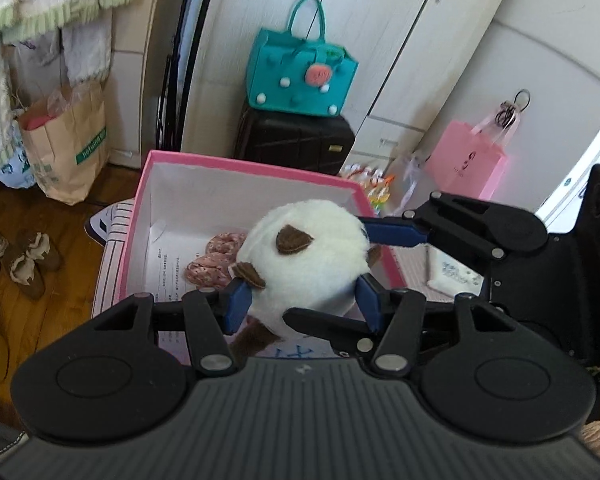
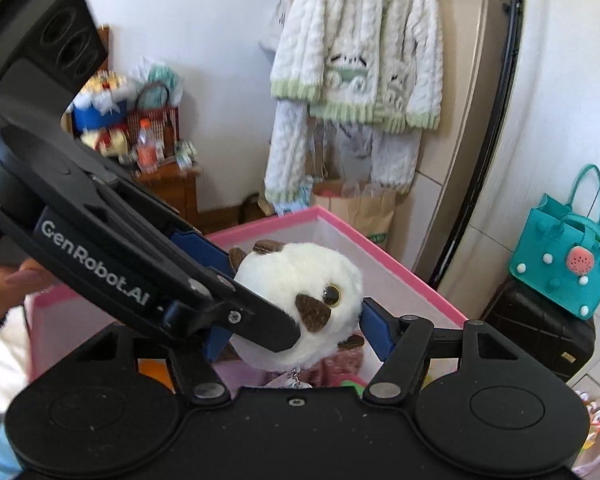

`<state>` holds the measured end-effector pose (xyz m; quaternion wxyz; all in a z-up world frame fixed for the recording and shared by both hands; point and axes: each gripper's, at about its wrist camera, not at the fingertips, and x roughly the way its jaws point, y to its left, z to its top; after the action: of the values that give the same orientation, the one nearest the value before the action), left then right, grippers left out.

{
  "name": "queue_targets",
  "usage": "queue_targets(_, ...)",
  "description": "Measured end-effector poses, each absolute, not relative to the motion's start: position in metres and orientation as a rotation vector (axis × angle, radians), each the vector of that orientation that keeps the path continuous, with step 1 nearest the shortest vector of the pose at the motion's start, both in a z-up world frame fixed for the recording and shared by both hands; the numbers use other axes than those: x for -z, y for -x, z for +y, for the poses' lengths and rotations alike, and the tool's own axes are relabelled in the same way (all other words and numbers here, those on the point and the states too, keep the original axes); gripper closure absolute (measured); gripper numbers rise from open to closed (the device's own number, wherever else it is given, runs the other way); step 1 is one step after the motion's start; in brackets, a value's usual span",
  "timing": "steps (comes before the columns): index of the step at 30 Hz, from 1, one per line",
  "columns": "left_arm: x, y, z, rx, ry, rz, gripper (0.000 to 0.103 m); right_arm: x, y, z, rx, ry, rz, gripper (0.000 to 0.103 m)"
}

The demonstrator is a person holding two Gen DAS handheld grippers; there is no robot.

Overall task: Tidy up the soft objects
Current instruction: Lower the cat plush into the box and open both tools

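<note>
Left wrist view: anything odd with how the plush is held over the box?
Yes: both grippers clamp the same white round plush toy with brown patches at once. The left gripper holds its lower part, the right gripper grips from the side, above the open pink cardboard box. Nothing spilled or damaged.

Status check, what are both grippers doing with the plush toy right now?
Left gripper and right gripper both clamp the plush toy. Toy above the pink box. Nothing in the way.

Both wrist cameras look steeply down, close over the pink-rimmed white cardboard box [image 1: 256, 168]; the left faces its far wardrobe side, the right its hung-clothes side, sharing the box [image 2: 400, 272].
</note>
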<state>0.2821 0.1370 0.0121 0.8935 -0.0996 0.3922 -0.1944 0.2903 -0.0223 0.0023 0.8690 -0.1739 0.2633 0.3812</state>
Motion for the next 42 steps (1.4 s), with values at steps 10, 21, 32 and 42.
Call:
queue_targets(10, 0.009, -0.313, 0.146, 0.375, 0.234, 0.907, 0.049, 0.019, -0.332, -0.013, -0.802, 0.303, 0.691, 0.029)
queue_targets(21, 0.011, -0.314, 0.145, 0.307, 0.216, 0.875, 0.054, 0.025, -0.34, -0.013, -0.751, 0.279, 0.732, 0.03)
queue_targets(32, -0.016, -0.28, 0.147, 0.279, 0.15, 0.831, 0.054, 0.003, -0.295, -0.034, -0.721, 0.262, 0.722, 0.03)
queue_targets(42, -0.046, -0.227, 0.139, 0.325, 0.087, 0.835, 0.049, -0.025, -0.237, -0.064, -0.741, 0.196, 0.709, 0.03)
